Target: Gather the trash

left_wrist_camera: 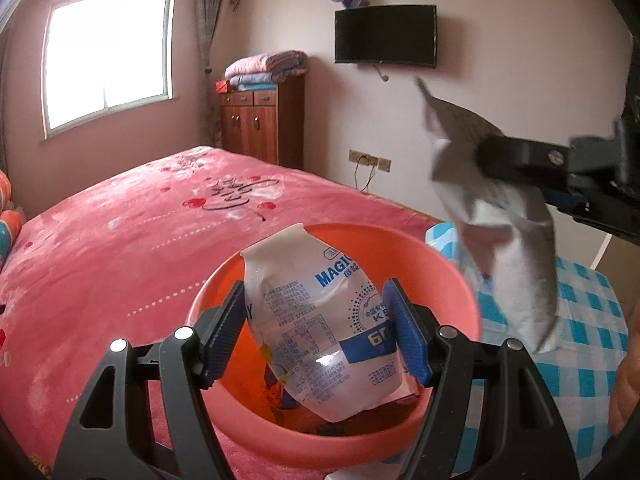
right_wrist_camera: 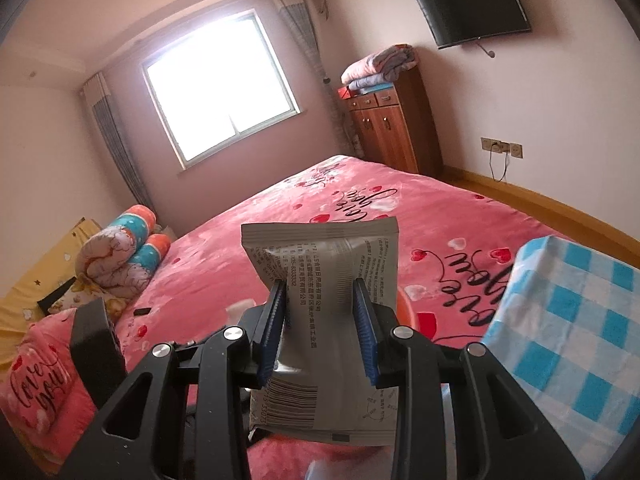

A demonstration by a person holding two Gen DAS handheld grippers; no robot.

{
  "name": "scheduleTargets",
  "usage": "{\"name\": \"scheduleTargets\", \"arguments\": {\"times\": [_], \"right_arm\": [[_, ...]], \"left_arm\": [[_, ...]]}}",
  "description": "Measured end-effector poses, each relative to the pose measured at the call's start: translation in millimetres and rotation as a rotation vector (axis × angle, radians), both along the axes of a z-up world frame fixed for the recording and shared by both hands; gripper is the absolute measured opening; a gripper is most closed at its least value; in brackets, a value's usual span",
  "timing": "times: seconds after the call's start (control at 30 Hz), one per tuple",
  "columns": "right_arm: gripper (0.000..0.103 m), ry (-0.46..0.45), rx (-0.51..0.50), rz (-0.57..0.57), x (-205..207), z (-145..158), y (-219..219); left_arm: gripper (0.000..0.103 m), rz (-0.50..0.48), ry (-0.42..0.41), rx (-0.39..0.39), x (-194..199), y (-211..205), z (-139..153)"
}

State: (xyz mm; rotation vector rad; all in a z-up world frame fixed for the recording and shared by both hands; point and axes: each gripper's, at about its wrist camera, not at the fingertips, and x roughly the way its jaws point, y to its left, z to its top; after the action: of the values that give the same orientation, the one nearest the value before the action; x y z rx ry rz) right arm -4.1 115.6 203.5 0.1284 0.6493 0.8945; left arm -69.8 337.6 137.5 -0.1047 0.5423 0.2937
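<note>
**Both grippers loaded, bin below the left one**

Nearest me in the left wrist view, my left gripper (left_wrist_camera: 320, 332) has its blue pads pressed on the two sides of a clear pouch (left_wrist_camera: 320, 320) with blue print. The jaws stand about half open, as wide as the pouch. The pouch hangs tilted over the mouth of the orange bin (left_wrist_camera: 452, 280), its lower end down inside the rim. Some scraps lie in the bottom of the bin; I cannot tell what they are.

In the right wrist view, my right gripper (right_wrist_camera: 320, 332) is closed narrowly on a grey packet (right_wrist_camera: 324, 280). The pads pinch its middle, so it creases there and flares out above and below, with a barcode at the lower end. From the left camera the same packet shows blurred, up and to the right of the bin, above a blue-checked cloth (left_wrist_camera: 580, 320).

The bin sits on the pink bed (left_wrist_camera: 120, 220), just beside that cloth. Rolled bedding (right_wrist_camera: 128, 256) lies at the bed's far left.

Beyond the bed stands a wooden cabinet (left_wrist_camera: 260, 120) with folded blankets (left_wrist_camera: 268, 66) on top, next to the window (left_wrist_camera: 108, 52). A TV (left_wrist_camera: 386, 34) hangs on the wall to the right.
</note>
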Motion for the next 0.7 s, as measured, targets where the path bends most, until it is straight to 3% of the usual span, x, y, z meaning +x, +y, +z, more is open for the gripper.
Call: {"name": "scheduleTargets", "arguments": {"times": [0.1, 0.13, 0.27, 0.47, 0.7], "right_arm": [[0.038, 0.031, 0.009, 0.014, 7.4, -14.5, 14.5], [0.04, 0.037, 0.004, 0.009, 10.7, -19.6, 18.0], [0.071, 0.058, 0.035, -0.018, 16.7, -29.1, 8.5], [0.086, 0.029, 0.049, -0.13, 14.1, -33.8, -31.8], [0.089, -0.017, 0.011, -0.249, -5.6, -43.7, -77.8]], "left_arm": [[0.072, 0.033, 0.02, 0.001, 3.4, 7.4, -9.0], [0.077, 0.045, 0.027, -0.002, 3.3, 9.6, -11.3], [0.091, 0.082, 0.038, 0.017, 1.5, 17.5, -17.8], [0.098, 0.103, 0.017, 0.032, -4.2, 22.2, -18.0], [0.099, 0.101, 0.0, 0.053, -12.8, 4.8, -15.2]]}}
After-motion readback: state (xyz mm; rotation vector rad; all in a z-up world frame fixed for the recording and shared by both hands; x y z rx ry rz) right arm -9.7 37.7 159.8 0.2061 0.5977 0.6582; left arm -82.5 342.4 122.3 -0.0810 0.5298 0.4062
